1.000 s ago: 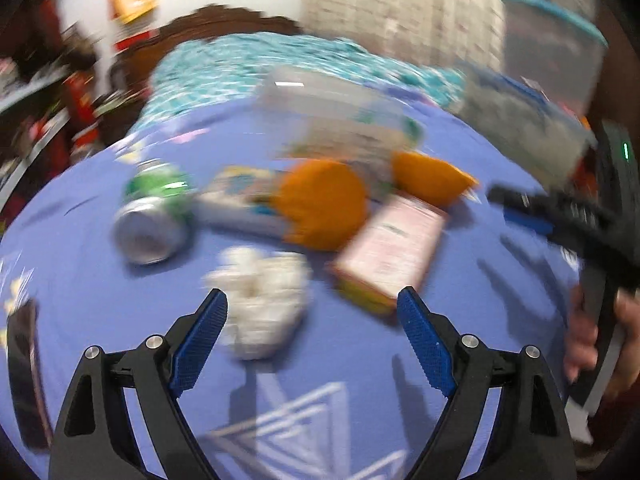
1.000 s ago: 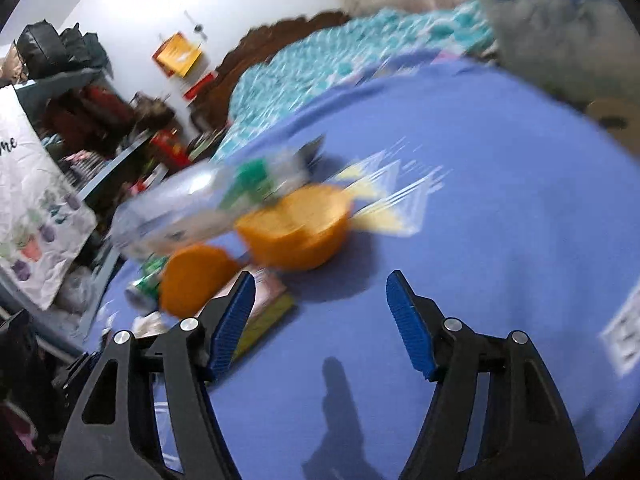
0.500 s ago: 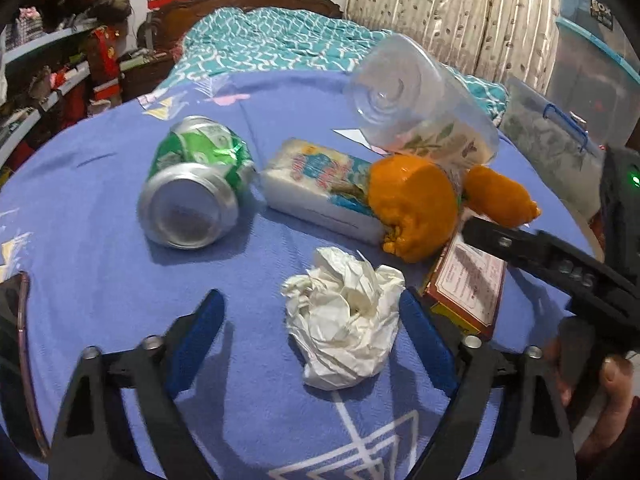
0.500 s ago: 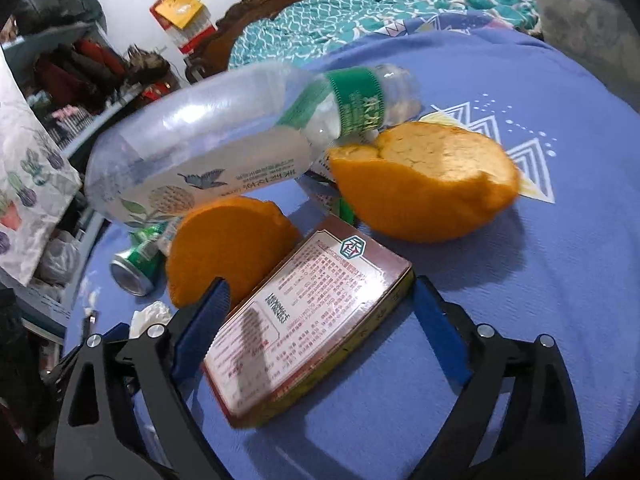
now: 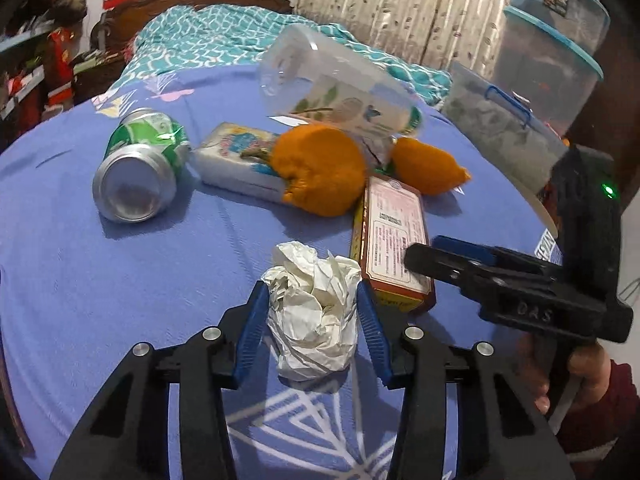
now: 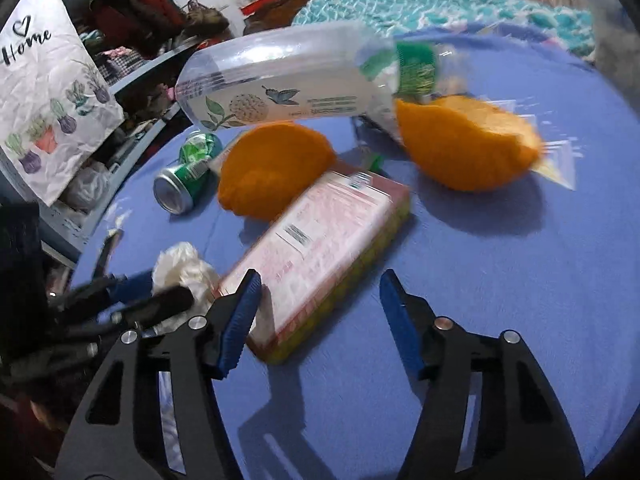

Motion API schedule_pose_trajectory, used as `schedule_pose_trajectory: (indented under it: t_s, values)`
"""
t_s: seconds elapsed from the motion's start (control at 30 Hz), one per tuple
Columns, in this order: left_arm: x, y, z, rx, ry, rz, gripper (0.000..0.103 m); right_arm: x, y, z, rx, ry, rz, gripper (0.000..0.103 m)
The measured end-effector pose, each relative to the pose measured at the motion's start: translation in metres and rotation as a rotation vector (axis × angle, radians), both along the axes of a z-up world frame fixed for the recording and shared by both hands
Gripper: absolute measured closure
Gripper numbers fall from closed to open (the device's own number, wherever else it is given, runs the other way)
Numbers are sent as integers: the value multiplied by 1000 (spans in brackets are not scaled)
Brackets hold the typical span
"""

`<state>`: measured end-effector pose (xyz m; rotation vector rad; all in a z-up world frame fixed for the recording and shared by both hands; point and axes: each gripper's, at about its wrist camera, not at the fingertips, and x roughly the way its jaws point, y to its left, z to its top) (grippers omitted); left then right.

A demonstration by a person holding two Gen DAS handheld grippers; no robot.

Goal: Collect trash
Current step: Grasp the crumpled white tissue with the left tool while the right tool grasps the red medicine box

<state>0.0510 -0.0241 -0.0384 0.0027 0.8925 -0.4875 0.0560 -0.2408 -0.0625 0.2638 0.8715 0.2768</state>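
Left wrist view: the left gripper pinches the crumpled paper between its blue fingers (on the purple counter). Right gripper fingers are spread around the near end of the pink box. Farther: can, orange peels, bottle.
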Motion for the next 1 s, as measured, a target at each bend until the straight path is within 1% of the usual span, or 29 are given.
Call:
schedule_pose_trajectory:
  t_s: [0.03,0.07,0.17,0.2,0.23,0.27,0.3,0.33,0.37,0.4,0.5,0.6,0.67,0.77,0.93,0.97,1.0]
  values:
    - [0,-2,-1,-6,9,-5,60,-5,-1,2,-24,-9,-26,26]
    - [2,-2,-3,-8,17,3,59,-10,-1,3,-34,-20,-40,19]
    - [11,-2,-7,-41,58,30,58,-17,6,8,-42,-44,-31,14]
    - [13,-3,-7,-47,68,34,58,-19,10,8,-46,-45,-21,14]
    - [14,-5,-6,-49,72,30,62,-19,15,9,-46,-45,-10,14]
    - [14,-7,-6,-48,75,38,60,-18,15,8,-45,-48,-10,13]
    - [14,-7,-7,-71,94,22,63,-16,12,10,-31,-53,-30,13]
    - [14,-5,-8,-112,120,19,63,-14,9,12,-15,-51,-43,12]
    - [14,-4,-10,-135,141,11,61,-11,6,13,-8,-42,-49,11]
    - [14,-5,-11,-136,146,0,61,-11,2,14,4,-43,-64,11]
    - [8,-7,-10,-114,122,-12,60,-9,-3,15,13,-42,-113,11]
    - [9,0,-10,-133,130,3,60,-10,-5,14,-1,-45,-135,11]
    - [10,8,-8,-140,130,29,60,-8,1,13,-15,-39,-123,11]
    - [8,24,-3,-113,95,79,60,-3,14,11,-55,-39,-96,11]
    - [6,44,1,-82,72,145,60,9,39,2,-122,-2,-28,11]
    - [6,45,1,-81,72,150,60,9,43,-1,-142,6,-13,12]
    - [6,47,1,-81,74,151,59,9,45,-4,-162,11,-2,16]
